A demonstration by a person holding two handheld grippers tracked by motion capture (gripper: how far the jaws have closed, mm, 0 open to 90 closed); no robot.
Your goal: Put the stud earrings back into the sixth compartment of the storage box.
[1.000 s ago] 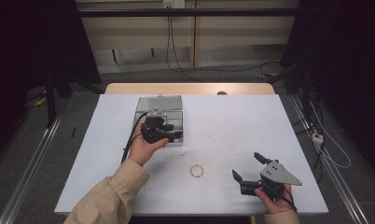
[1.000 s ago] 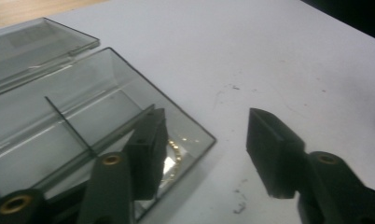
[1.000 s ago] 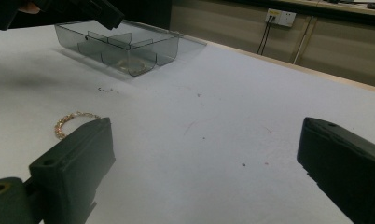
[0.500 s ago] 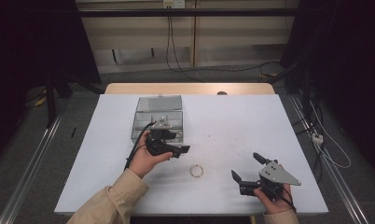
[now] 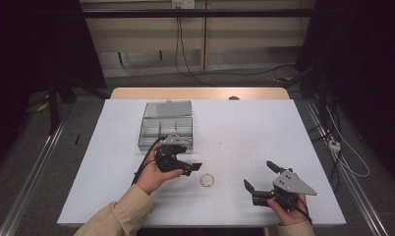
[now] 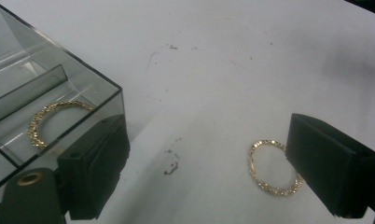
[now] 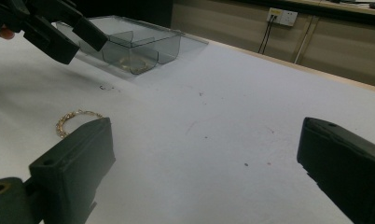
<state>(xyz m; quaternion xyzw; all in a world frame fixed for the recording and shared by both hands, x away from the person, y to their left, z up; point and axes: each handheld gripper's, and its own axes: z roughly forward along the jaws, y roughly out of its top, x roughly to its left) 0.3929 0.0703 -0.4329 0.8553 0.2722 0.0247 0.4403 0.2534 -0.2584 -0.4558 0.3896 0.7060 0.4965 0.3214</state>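
Left claw [image 6: 209, 186] wide open, just been opening, empty; its view reveals a second bracelet [image 6: 50, 122] in the box [image 6: 83, 77].

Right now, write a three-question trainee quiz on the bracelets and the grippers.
1. True or false: the left gripper grips the gold bracelet on the table.
2. Where does the second bracelet lie? A in the clear box; B under the right gripper; C on the floor.
3. Fill in: the right gripper's jaws stand ____.
Key: 1 false, its open jaws are empty; 2 A; 3 open.
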